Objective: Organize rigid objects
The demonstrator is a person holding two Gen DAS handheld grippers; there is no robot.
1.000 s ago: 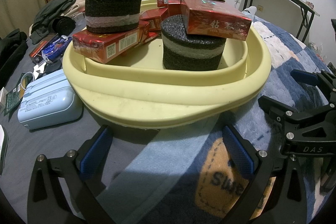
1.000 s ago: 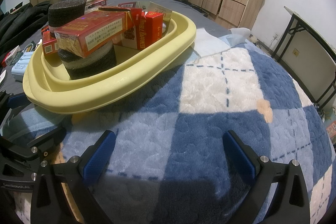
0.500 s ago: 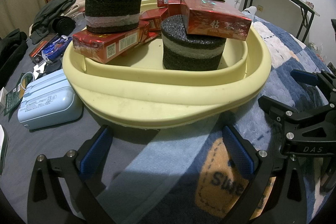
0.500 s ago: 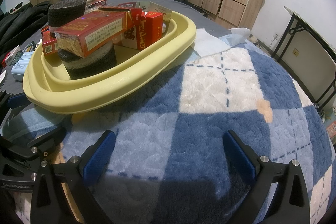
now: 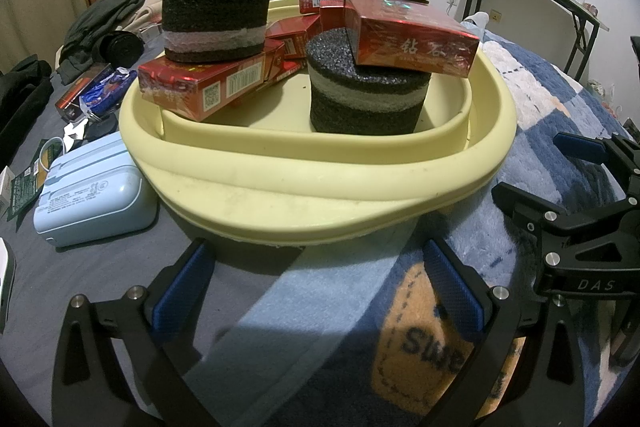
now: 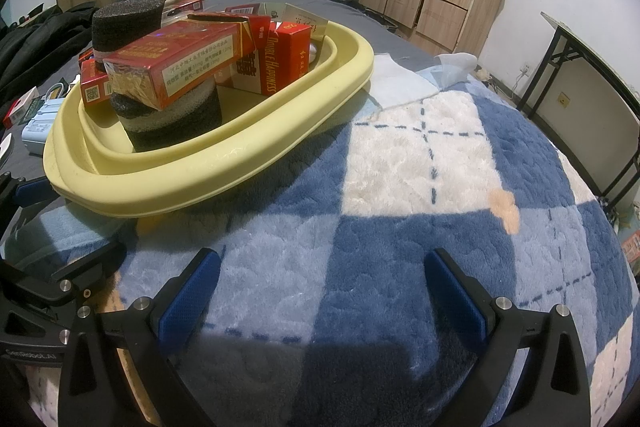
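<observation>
Yellow basin (image 5: 320, 183) sits on the soft checked blanket (image 6: 440, 155), half over its edge, so any push on the rim could rock it. Inside, stacks are top-heavy: near foam cylinder (image 5: 368, 99) carries a red box (image 5: 412, 39) overhanging right; far-left foam cylinder (image 5: 216, 19) rides on another red box (image 5: 208, 83) that juts over the left rim. A side nudge likely topples either. Left gripper (image 5: 316, 291) and right gripper (image 6: 320, 287) both gape wide, empty, just near of the basin.
</observation>
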